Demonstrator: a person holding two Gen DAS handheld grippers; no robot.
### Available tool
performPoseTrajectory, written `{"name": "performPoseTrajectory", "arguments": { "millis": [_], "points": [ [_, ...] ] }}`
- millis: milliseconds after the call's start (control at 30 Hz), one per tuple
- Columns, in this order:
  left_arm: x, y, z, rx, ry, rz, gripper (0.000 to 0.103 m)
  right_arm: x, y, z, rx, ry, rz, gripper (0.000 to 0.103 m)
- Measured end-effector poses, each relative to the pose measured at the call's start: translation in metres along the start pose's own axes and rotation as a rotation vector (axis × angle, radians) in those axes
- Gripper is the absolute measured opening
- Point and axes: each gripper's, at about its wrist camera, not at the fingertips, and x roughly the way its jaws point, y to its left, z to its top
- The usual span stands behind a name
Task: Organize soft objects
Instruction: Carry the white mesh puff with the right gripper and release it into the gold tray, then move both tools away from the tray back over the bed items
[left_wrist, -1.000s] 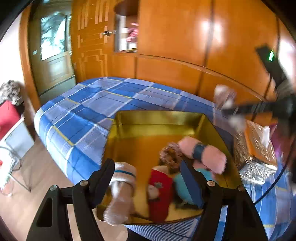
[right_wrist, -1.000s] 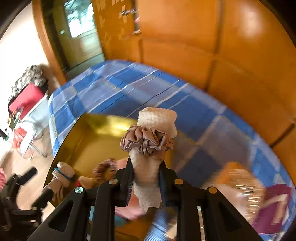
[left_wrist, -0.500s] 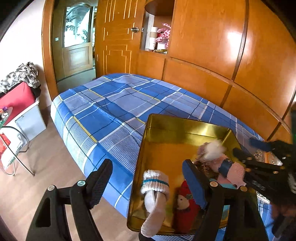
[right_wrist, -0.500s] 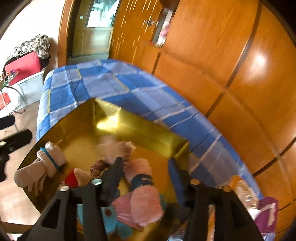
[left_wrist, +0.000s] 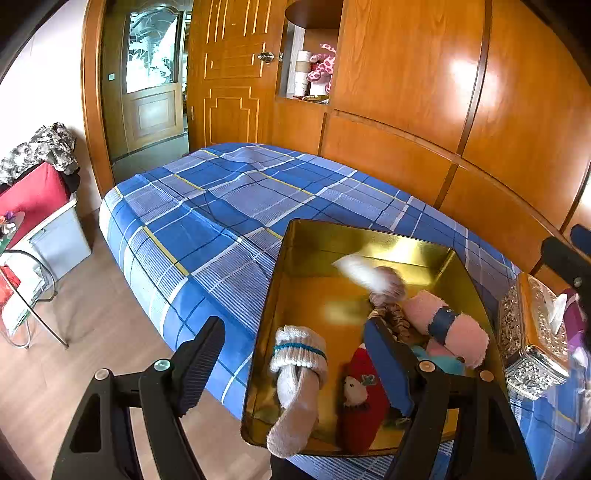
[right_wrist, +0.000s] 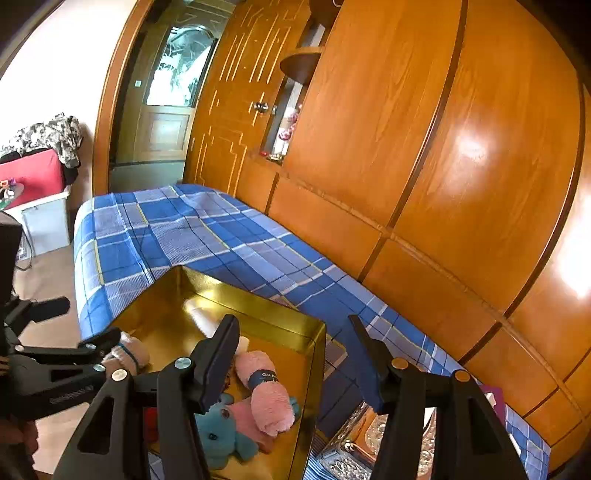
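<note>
left hand-held gripper (left_wrist: 291, 360): jaws wide apart, nothing between, lower frame | gold tray (left_wrist: 369, 236): on blue plaid bed (left_wrist: 221, 206), centre-right | in tray: cream sock roll (left_wrist: 297, 373), red plush (left_wrist: 364, 395), pink towel roll (left_wrist: 448, 326), blurred white roll (left_wrist: 364, 275) | ornate tissue box (left_wrist: 532, 332): right of tray

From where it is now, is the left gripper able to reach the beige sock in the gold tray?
Probably yes. The left gripper is open and empty, and the beige sock lies between its fingers in the left wrist view, at the near rim of the gold tray. Nothing covers the sock.
</note>
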Motion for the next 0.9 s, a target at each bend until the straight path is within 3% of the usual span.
{"name": "performPoseTrajectory", "arguments": {
  "millis": [400,900],
  "points": [
    [-0.016,-0.013,-0.005,0.033,-0.007,0.008,0.078,-0.027,-0.011,0.003,0.046,-0.06,0.006,0.059],
    [-0.043,-0.044,-0.001,0.121,-0.065,-0.029,0.078,-0.036,-0.036,-0.009,0.107,-0.06,-0.025,0.059]
  ]
}}
